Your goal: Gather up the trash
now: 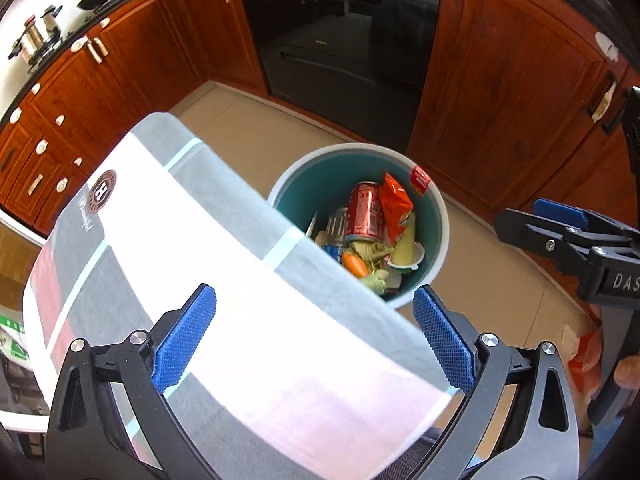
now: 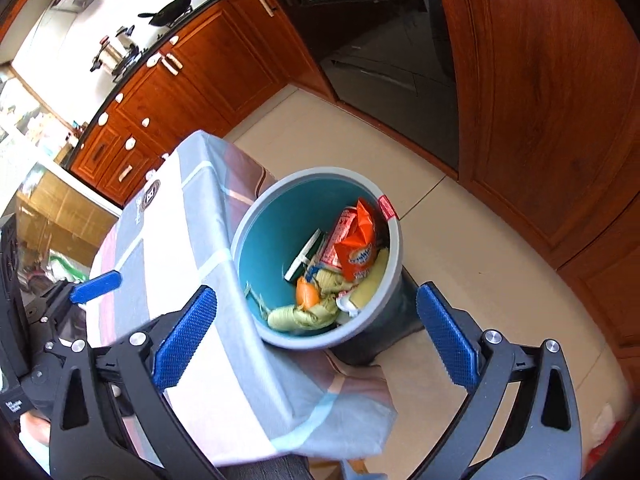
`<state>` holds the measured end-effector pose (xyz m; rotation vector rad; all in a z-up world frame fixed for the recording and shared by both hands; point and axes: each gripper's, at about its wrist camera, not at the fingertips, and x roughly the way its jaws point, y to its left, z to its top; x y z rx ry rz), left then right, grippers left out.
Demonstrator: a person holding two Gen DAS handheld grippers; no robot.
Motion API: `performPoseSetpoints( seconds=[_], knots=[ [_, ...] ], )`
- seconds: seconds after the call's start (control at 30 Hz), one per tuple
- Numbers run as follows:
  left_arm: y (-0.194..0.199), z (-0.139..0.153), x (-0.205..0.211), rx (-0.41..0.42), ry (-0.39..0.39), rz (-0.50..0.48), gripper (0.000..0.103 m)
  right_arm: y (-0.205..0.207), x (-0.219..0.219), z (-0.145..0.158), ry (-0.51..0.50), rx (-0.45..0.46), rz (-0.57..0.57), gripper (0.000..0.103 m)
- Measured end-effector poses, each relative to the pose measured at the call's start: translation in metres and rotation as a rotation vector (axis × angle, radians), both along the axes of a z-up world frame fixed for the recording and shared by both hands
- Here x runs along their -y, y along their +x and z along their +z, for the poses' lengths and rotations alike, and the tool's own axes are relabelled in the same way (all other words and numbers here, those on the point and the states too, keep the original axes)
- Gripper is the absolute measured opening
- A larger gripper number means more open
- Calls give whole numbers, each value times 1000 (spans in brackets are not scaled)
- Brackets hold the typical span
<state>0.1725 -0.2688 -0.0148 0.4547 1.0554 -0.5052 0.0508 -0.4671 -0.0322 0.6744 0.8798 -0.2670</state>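
A round bin [image 1: 438, 216] [image 2: 394, 264], grey outside and teal inside, stands on the tiled floor beside a cloth-covered table. It holds several pieces of trash: a red can [image 1: 364, 212], an orange snack bag [image 1: 396, 208] [image 2: 358, 240], a carrot-like orange piece [image 1: 354, 265] [image 2: 306, 294], pale husk bundles [image 2: 304, 314]. My left gripper [image 1: 314, 340] hangs open above the table's edge, nothing between its blue pads. My right gripper [image 2: 316, 336] is open too, over the bin's near rim, empty. In the left wrist view the right gripper [image 1: 560, 224] shows at the right edge.
A tablecloth [image 1: 192, 248] [image 2: 192, 240] in grey, white and pink blocks covers the table left of the bin. Wooden cabinets [image 1: 512, 92] and a dark oven door [image 1: 340, 52] line the far side. An orange and white scrap [image 1: 580, 354] lies on the floor at right.
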Motion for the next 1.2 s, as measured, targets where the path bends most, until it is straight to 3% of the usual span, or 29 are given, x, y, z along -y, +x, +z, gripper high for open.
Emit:
performPoseSetpoints(
  seconds=[0.37, 0.53, 0.8, 1.2],
  knots=[
    [-51, 17, -44, 39, -13, 61, 99, -46, -37, 25, -159, -147, 33, 96],
    [-70, 23, -53, 53, -35, 93, 99, -63, -51, 31, -218, -166, 52, 96],
    [-92, 27, -53, 67, -48, 108, 99, -81, -59, 38, -228, -142, 59, 96],
    [-91, 16, -50, 50, -34, 103, 99, -73, -65, 31, -226, -171, 80, 96]
  ],
)
